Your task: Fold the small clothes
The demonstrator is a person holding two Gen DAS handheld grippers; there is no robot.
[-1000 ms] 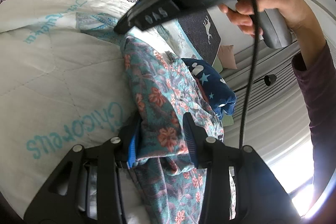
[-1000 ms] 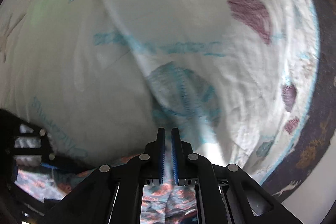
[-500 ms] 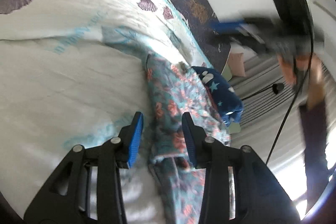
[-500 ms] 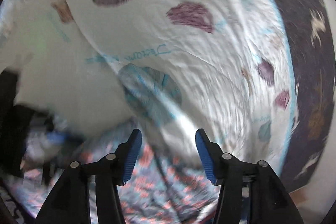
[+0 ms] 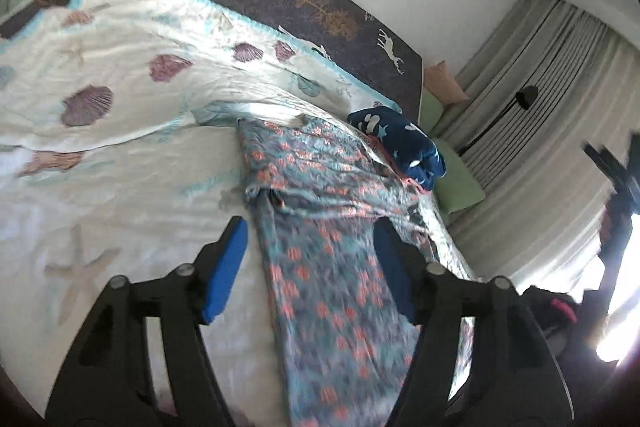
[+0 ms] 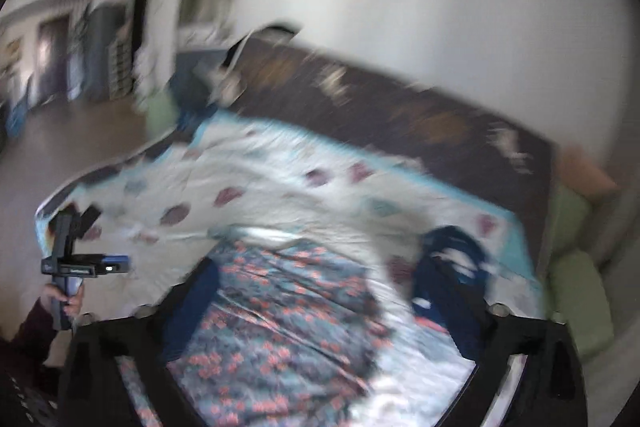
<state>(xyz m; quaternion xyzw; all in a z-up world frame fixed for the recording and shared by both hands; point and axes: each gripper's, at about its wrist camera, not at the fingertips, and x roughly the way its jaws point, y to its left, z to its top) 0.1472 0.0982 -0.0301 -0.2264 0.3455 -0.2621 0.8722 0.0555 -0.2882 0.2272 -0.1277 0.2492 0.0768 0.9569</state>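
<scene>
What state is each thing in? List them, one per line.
floral garment: folded over, lying on the bed, free of both grippers.
navy star garment: bundled beside it.
left gripper: jaws opening, nothing held.
right gripper: jaws opening, nothing held.
curtains: drawn.

The left gripper (image 5: pixel 310 267) hangs tilted downward, its jaws opening with nothing pressed between the blue pads. The right gripper (image 6: pixel 324 311) has its jaws opening too, spread wide. A hand (image 6: pixel 64 301) in a dark sleeve grips the left gripper's handle.
</scene>
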